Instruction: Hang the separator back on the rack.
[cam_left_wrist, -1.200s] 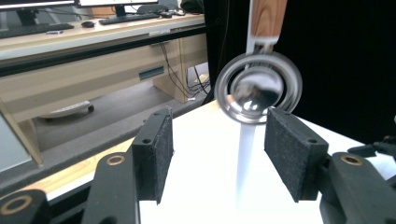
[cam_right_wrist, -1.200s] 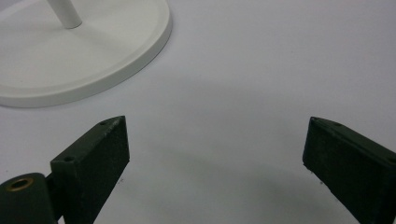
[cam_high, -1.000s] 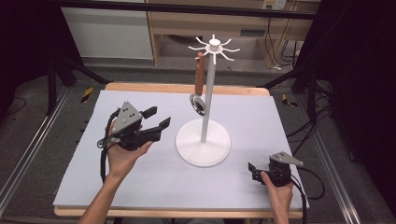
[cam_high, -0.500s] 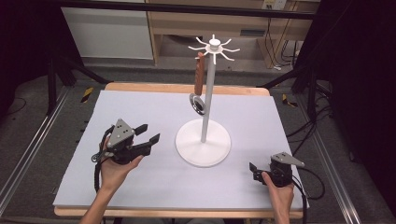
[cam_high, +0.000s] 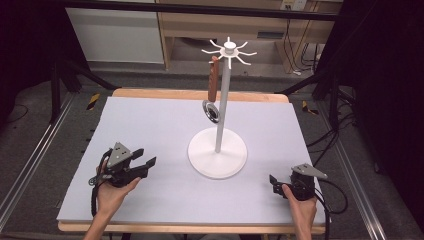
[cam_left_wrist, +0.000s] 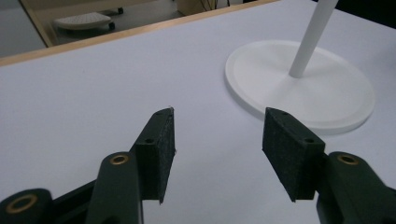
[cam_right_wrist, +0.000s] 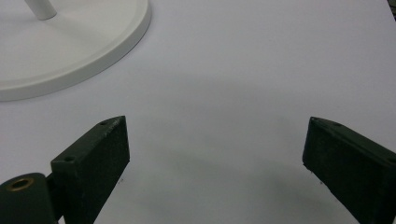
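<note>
A white hook stand (cam_high: 220, 115) rises from a round base (cam_high: 217, 152) in the middle of the table. From one of its top hooks hangs a utensil with a brown handle (cam_high: 214, 80) and a round metal head (cam_high: 212, 112). My left gripper (cam_high: 146, 156) is low at the near left, open and holding nothing, pointing toward the base. In the left gripper view, the left gripper (cam_left_wrist: 219, 114) faces the base (cam_left_wrist: 299, 84) and pole. My right gripper (cam_high: 273, 183) rests open at the near right. In the right gripper view, the right gripper (cam_right_wrist: 215, 122) has wide jaws over bare table, with the base (cam_right_wrist: 70, 46) at upper left.
The table (cam_high: 150, 120) has a pale lilac top with a wooden edge. A wooden shelf unit (cam_high: 200, 30) stands beyond the far edge. Black cables (cam_high: 330, 200) trail from the right gripper at the table's right corner.
My left gripper has drawn back toward the near left of the table and lowered, away from the stand. The right gripper has stayed put.
</note>
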